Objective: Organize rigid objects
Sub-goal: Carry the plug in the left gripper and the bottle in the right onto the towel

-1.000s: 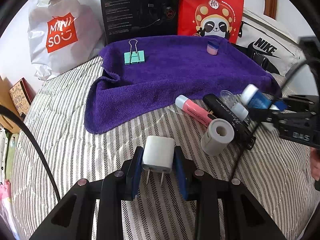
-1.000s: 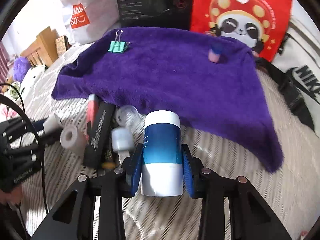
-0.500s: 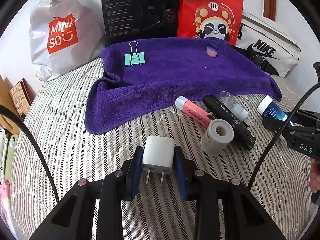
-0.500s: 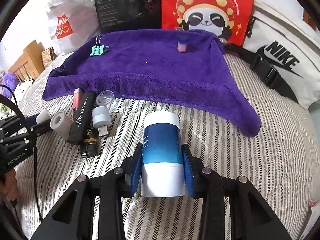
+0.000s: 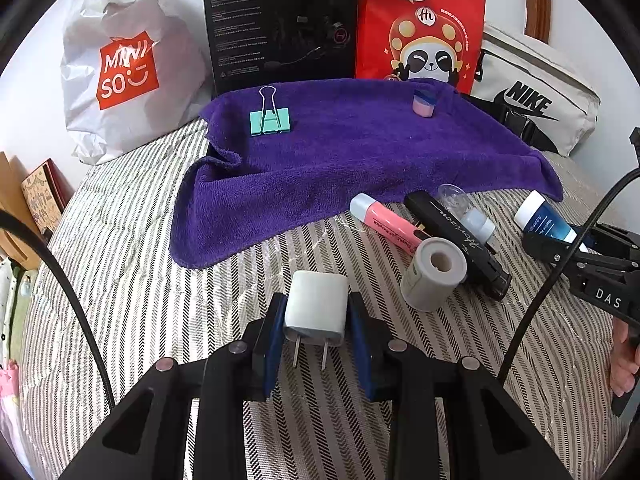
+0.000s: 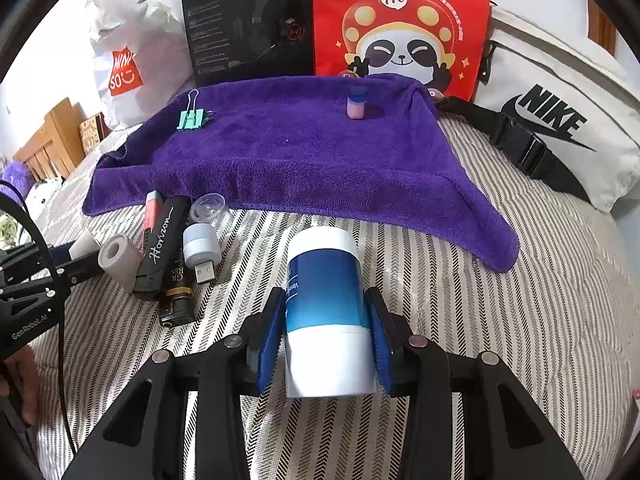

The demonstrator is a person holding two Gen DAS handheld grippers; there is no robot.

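Rigid objects: binder clip (image 5: pixel 270 121) and small pink bottle (image 5: pixel 423 103) on purple towel (image 5: pixel 360 160); pile (image 5: pixel 436 236) beside it unsorted. Left gripper (image 5: pixel 316 330) clamps charger (image 5: pixel 316 308). Right gripper (image 6: pixel 325 330) jaws opening, blue tube (image 6: pixel 325 316) between them, off towel.

- The brown bottle (image 6: pixel 176 292) lies half under the black Horizon case (image 6: pixel 160 244); its label shows only in part.
- The blue-and-white tube (image 5: pixel 540 220) is partly covered by the right tongs (image 5: pixel 560 246) in the left wrist view, its lower end out of sight.
- A hand (image 5: pixel 622 356) is cut off at the picture's right edge.
- Fine print on the black box (image 5: pixel 280 28) is too small to read.
- The pink stick (image 6: pixel 153 208) is partly hidden behind the case.
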